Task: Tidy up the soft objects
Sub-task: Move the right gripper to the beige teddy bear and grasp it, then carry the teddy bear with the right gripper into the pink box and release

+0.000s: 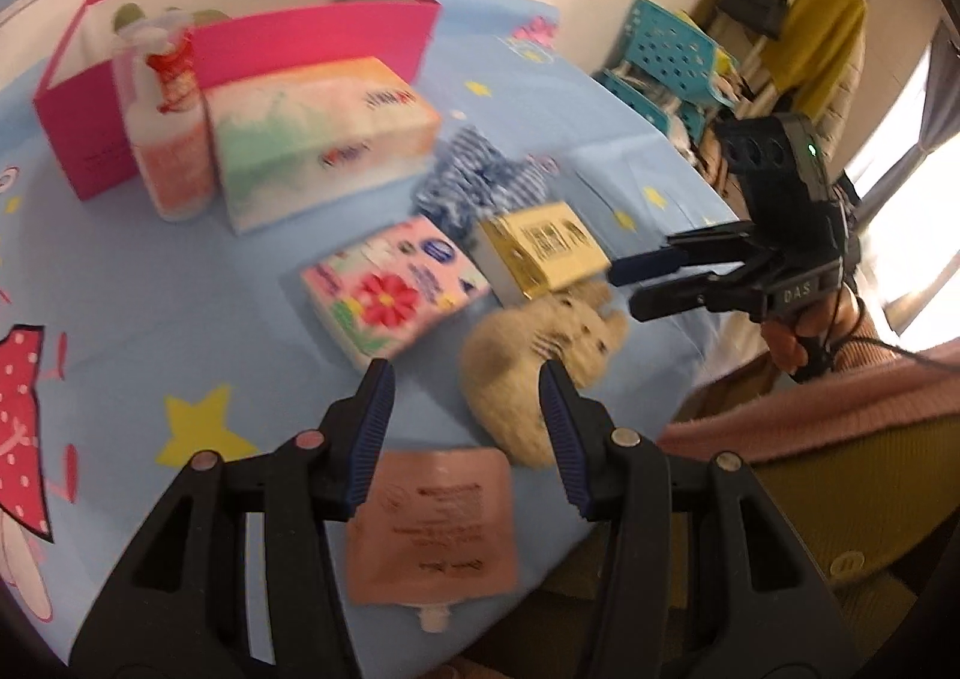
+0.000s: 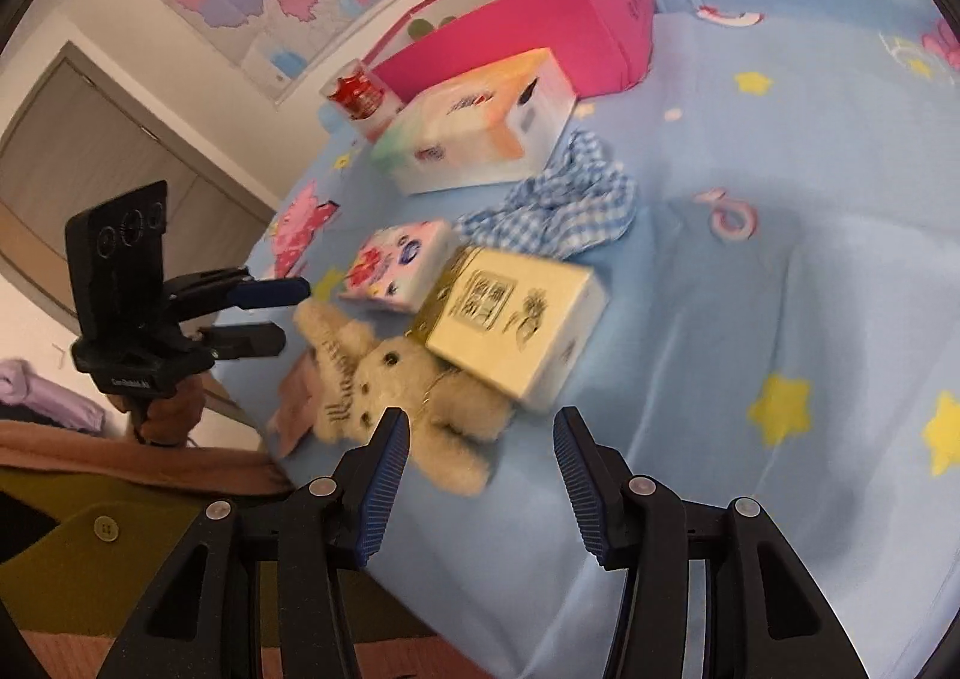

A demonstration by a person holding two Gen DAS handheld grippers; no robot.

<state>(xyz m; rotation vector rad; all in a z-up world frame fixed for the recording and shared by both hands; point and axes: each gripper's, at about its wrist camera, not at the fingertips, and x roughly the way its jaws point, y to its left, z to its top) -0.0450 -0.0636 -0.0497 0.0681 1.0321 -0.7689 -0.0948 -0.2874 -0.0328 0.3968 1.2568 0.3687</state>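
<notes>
A beige plush bear (image 1: 540, 355) (image 2: 396, 385) lies on the blue sheet near the table's front edge, partly under a yellow box (image 1: 543, 247) (image 2: 510, 331). A blue checked cloth (image 1: 480, 181) (image 2: 558, 205) lies behind the box. A pink open box (image 1: 240, 49) (image 2: 540, 13) stands at the back. My left gripper (image 1: 468, 385) (image 2: 282, 313) is open and empty, just left of the bear. My right gripper (image 2: 480, 427) (image 1: 624, 289) is open and empty, just in front of the bear.
A tissue box (image 1: 324, 139) (image 2: 480, 121), a pink-labelled bottle (image 1: 171, 139), a flowered tissue pack (image 1: 396, 289) (image 2: 402, 259) and a pink sachet (image 1: 432, 523) lie on the table (image 2: 780, 289). Blue crates (image 1: 666, 61) and a clothes rack stand beyond its right edge.
</notes>
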